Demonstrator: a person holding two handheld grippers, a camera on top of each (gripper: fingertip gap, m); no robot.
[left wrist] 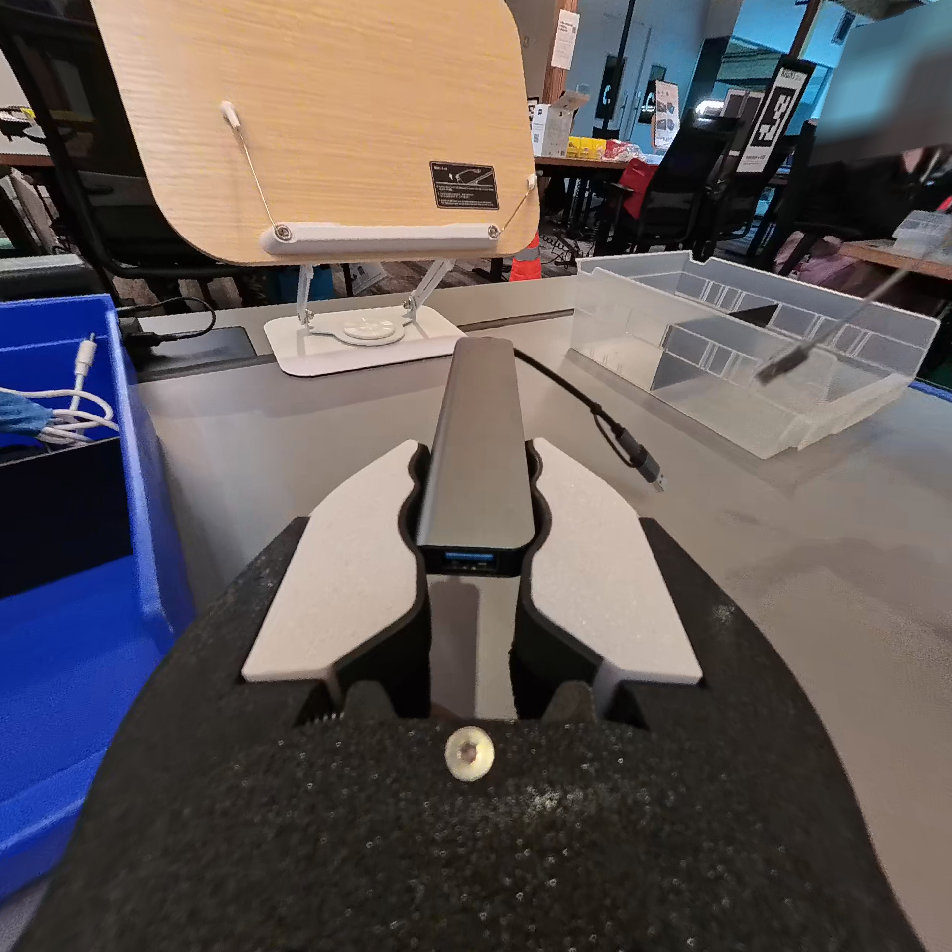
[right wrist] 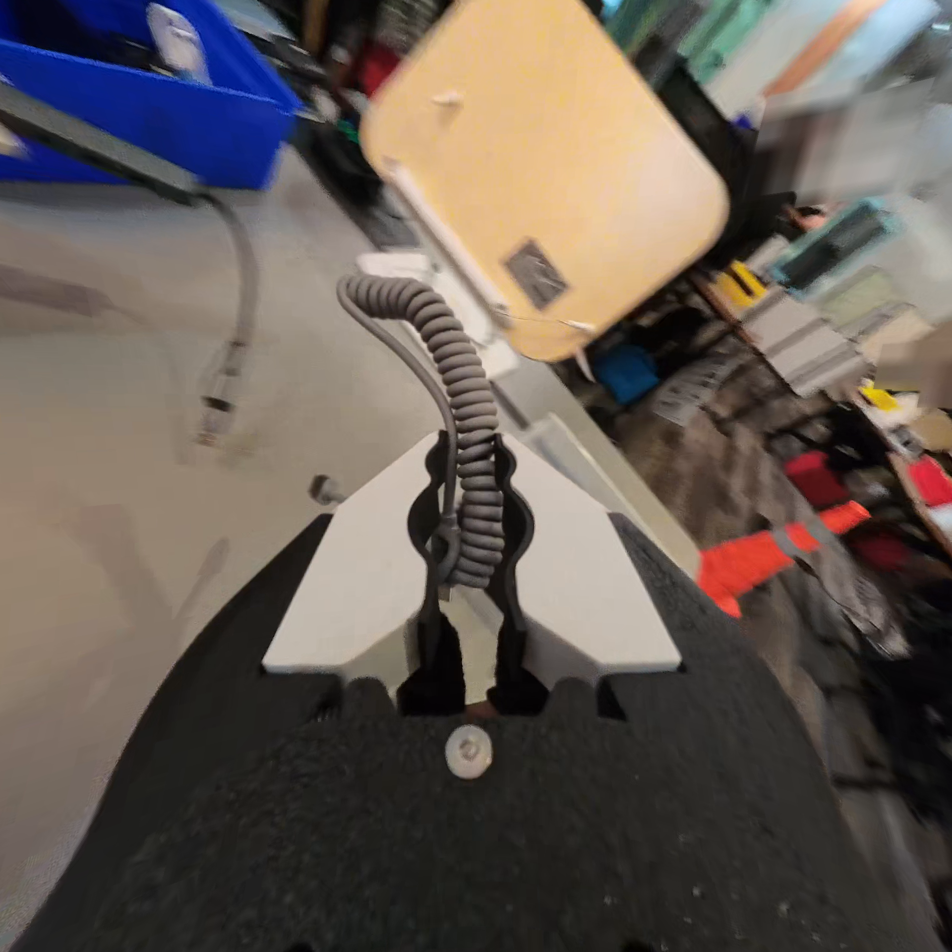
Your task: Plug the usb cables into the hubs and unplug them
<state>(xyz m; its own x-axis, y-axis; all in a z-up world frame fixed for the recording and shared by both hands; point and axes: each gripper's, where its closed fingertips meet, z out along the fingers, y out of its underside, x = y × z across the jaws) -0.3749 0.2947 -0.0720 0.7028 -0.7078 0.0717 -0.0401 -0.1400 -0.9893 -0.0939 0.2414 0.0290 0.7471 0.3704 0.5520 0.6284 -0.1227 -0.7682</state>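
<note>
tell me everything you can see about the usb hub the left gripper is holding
The usb hub is a long, slim bar with a smooth grey, metal-looking top and a dark end face carrying a blue port, which faces the camera. The left gripper has its jaws shut on the hub's near end, holding it above the grey table, long axis pointing away. A black cable leaves its far end, curving right to a free grey plug. Nothing is plugged into the visible port.
</note>
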